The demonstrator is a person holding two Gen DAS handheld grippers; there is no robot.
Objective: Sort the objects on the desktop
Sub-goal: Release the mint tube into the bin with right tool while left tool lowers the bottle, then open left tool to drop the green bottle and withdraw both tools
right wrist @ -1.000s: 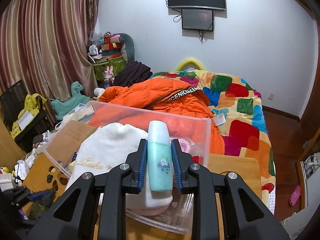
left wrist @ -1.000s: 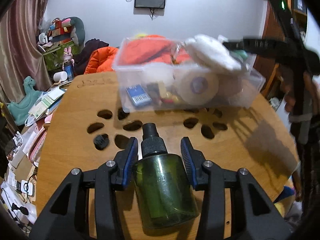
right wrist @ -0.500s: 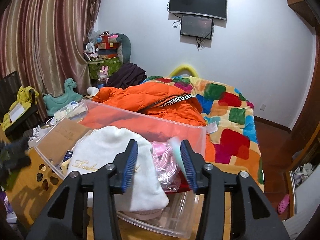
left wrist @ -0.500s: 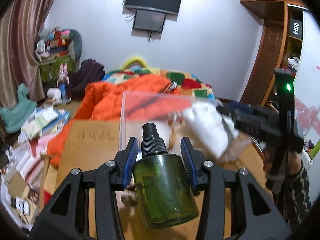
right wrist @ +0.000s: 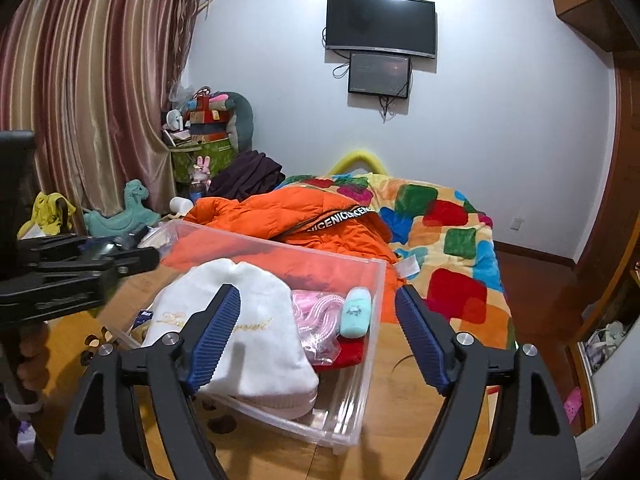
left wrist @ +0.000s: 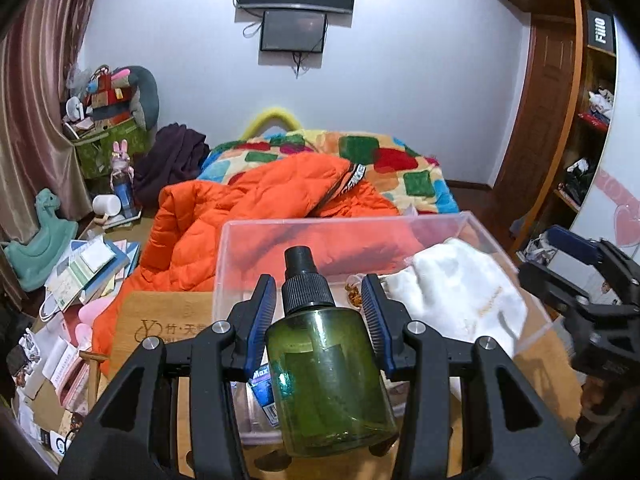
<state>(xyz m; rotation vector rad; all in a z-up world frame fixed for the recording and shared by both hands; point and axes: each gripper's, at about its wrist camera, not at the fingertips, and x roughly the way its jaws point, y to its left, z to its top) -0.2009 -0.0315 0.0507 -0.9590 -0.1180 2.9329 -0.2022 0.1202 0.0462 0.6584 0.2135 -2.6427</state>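
The left gripper [left wrist: 320, 312] fingers grasp a green spray bottle [left wrist: 328, 376] above the clear box [right wrist: 372, 364] on the table [right wrist: 404, 408]. The right gripper [right wrist: 318, 332] fingers have just been opening, nothing between them; the teal bottle [right wrist: 355, 317] lies inside the box at 1 o'clock of the white hat [right wrist: 248, 332].

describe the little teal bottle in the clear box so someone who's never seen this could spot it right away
Find the clear plastic box on the wooden table. At its far right corner, beside the white hat, the teal bottle lies on pink packets: the only mint-coloured thing there.
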